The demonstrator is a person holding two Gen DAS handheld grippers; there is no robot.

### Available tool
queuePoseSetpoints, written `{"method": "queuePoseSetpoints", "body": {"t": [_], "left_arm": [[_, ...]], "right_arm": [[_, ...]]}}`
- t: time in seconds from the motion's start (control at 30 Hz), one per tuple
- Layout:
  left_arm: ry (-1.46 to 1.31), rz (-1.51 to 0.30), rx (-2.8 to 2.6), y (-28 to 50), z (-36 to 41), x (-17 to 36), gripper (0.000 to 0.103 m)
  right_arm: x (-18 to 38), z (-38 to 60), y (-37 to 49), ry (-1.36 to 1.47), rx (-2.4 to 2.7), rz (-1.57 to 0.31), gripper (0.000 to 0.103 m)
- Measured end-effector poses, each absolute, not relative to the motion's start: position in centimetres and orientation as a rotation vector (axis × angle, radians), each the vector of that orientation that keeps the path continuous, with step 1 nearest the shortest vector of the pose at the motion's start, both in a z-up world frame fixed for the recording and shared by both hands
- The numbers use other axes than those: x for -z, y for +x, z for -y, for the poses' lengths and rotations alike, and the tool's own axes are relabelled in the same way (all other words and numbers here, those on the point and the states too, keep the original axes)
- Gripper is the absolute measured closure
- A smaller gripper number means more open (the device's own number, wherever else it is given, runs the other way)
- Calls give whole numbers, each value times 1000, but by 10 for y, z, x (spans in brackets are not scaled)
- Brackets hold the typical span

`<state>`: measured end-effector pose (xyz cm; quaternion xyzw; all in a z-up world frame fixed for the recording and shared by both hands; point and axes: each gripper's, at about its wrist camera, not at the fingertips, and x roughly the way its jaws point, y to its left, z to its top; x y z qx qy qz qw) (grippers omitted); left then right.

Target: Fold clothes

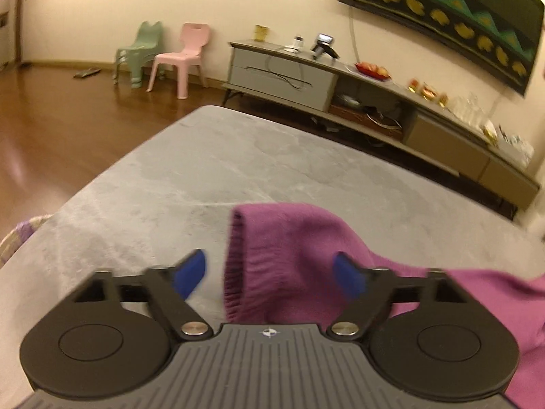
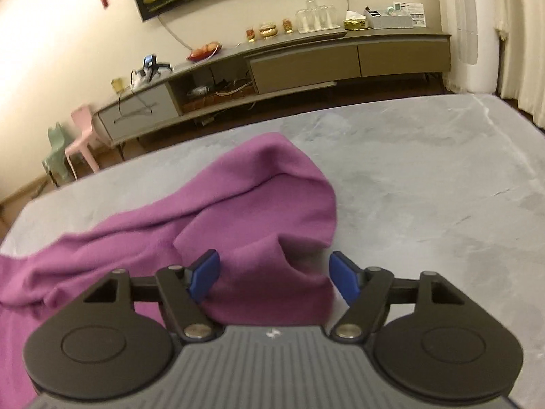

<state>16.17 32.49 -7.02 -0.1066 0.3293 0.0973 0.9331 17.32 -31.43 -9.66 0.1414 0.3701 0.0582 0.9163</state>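
1. One purple garment (image 2: 245,197) lies rumpled on the grey tabletop (image 2: 425,170), bunched in soft folds well in from the far edge; its ribbed cuff (image 1: 235,272) stands open toward the left side.
2. The left gripper (image 1: 270,274) hovers over that cuff with its blue fingertips (image 1: 190,272) spread wide, the sleeve fabric lying between them but not pinched.
3. The right gripper (image 2: 274,279) sits over a raised fold of the garment, its blue fingertips (image 2: 344,281) also spread wide; whether the left tip touches the cloth cannot be told.
4. Beyond the tabletop's far edge, a long low TV cabinet (image 2: 306,61) runs along the wall, carrying glassware, a tissue box and a plate of fruit (image 1: 373,70).
5. A dark framed picture (image 1: 442,10) hangs above the cabinet.
6. A pink child's chair (image 1: 180,58) and a green one (image 1: 139,51) stand side by side on the wooden floor (image 1: 51,129) past the cabinet's end.
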Motion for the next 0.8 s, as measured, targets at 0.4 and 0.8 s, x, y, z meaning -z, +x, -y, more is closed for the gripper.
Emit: {"method": "queuePoseSetpoints", "body": {"t": [0.4, 0.8], "left_arm": [[-340, -396, -199, 144, -369, -17, 100], [-258, -611, -506, 214, -405, 51, 100]], "right_arm": [[-51, 323, 132, -87, -16, -419, 98], [12, 354, 308, 8, 286, -715, 56]]}}
